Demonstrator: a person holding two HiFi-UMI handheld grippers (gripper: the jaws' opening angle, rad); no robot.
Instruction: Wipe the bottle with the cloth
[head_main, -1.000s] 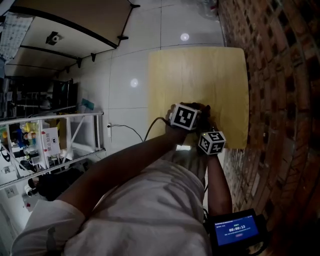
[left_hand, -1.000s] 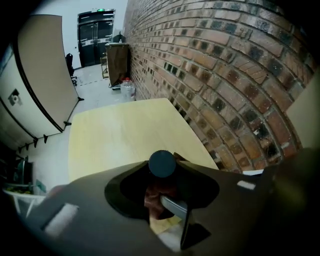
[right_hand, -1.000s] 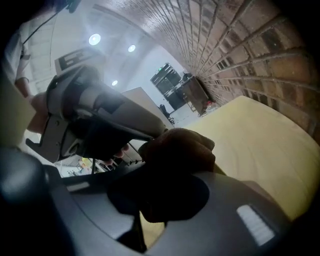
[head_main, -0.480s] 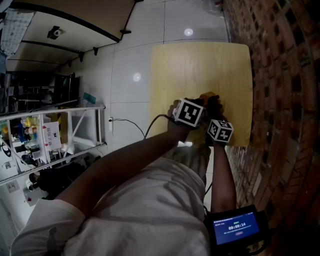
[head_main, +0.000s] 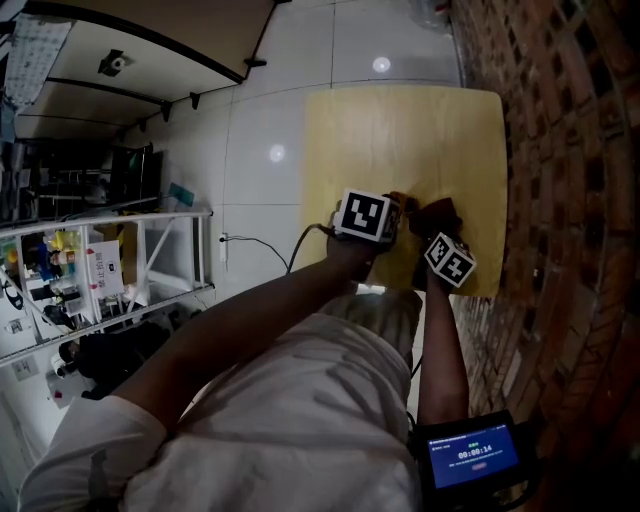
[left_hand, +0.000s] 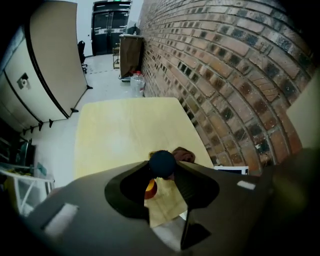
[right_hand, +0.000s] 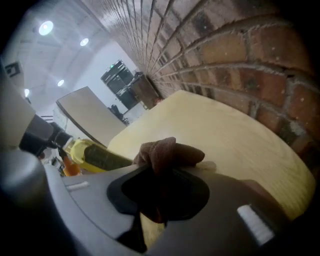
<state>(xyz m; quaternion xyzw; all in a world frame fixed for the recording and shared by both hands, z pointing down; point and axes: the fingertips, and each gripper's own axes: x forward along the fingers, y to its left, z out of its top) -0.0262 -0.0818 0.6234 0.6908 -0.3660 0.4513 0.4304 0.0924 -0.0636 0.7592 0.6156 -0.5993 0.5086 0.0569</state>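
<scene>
On the light wooden table (head_main: 420, 130), near its front edge, my left gripper (head_main: 396, 206) points steeply down and is shut on the bottle. In the left gripper view the bottle's dark round cap (left_hand: 161, 162) sits between the jaws, with its yellow-orange body (left_hand: 149, 187) below. From the right gripper view, the bottle (right_hand: 95, 155) is yellow with a dark label and lies left of the cloth. My right gripper (right_hand: 162, 177) is shut on the bunched brown cloth (right_hand: 167, 152). This cloth (head_main: 440, 211) sits just right of the bottle; whether they touch is hidden.
A brick wall (head_main: 560, 150) runs close along the table's right side. White tiled floor (head_main: 260, 100) lies to the left, with a white shelf rack (head_main: 120, 270) of small items. A cable (head_main: 260, 260) trails on the floor. A small screen (head_main: 470, 458) hangs at the person's waist.
My right gripper has carried the cloth to the right and lower, ending beside the bottle. The left gripper has stayed almost in place and rolled a little.
</scene>
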